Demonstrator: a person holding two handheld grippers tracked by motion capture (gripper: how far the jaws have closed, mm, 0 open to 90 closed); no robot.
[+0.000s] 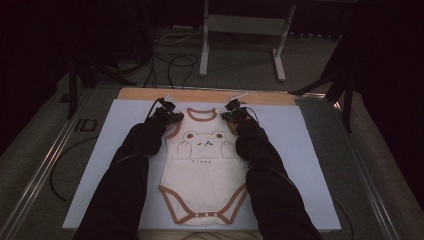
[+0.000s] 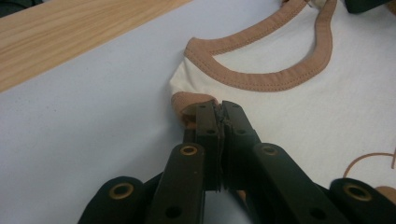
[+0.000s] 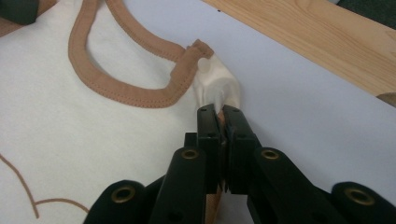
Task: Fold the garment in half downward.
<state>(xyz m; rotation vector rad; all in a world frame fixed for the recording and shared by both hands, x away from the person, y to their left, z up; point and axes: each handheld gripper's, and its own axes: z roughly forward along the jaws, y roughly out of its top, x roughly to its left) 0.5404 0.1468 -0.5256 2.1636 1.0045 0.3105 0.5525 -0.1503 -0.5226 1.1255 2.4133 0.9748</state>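
High view: cream baby bodysuit (image 1: 202, 170) flat on pale sheet (image 1: 300, 165) over wooden table (image 1: 210, 95), neck far, snaps near. Left gripper (image 1: 167, 116) at far-left shoulder, right gripper (image 1: 234, 114) at far-right shoulder. Left gripper view: jaws pressed together, pinching brown-trimmed shoulder fold (image 2: 191, 103) beside neckline (image 2: 261, 77). Right gripper view: jaws clamped on bunched cream shoulder fabric (image 3: 217, 86), just beside brown trim (image 3: 140, 88). Bear print (image 1: 202, 141) between both dark sleeves (image 1: 125, 175).
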